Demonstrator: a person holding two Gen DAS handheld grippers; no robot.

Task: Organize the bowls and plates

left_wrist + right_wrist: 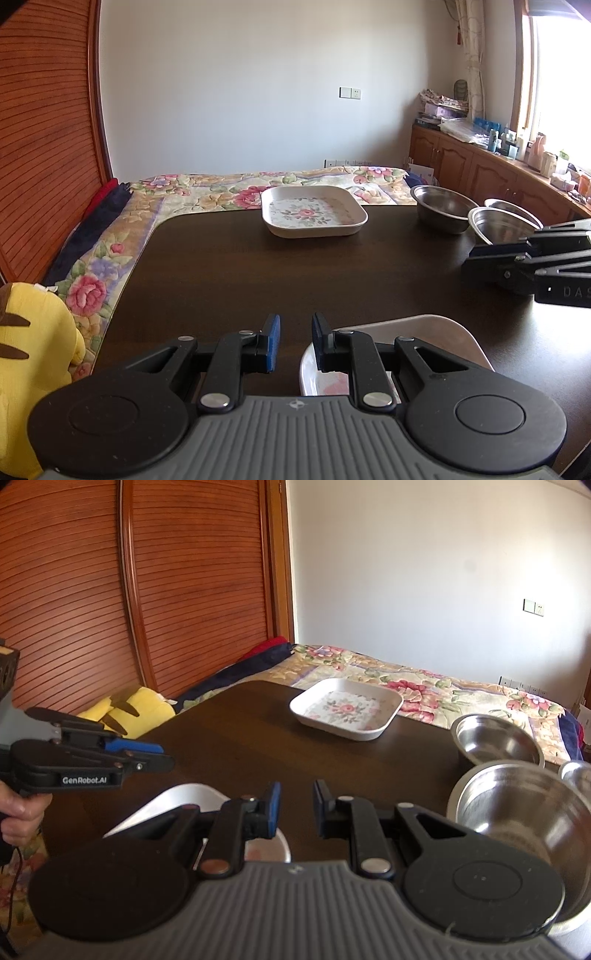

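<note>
Plates and bowls sit on a dark wooden table (240, 266), which serves as the landmark here. In the left wrist view, a square floral plate (314, 216) lies at the table's far edge, in front of a flowered bedspread (207, 192). Three steel bowls cluster at the table's far right: one (443, 206) nearest the floral plate, a second (498, 223) just beside it, and a third (513, 208) behind, partly hidden. A second white plate (424, 332) lies at the table's near edge, under the right finger of the left gripper (295, 343), whose jaws stand narrowly apart and hold nothing. The right gripper (476, 258) reaches in over the table's right side; whether it grips anything cannot be told from here. A yellow plush toy (33, 350) sits off the table's left.

In the right wrist view, the right gripper (296, 810) hangs over the table's near edge, jaws narrowly parted and empty. The left gripper (162, 755), held by a hand (18, 812), hovers above the near white plate (184, 797).
</note>
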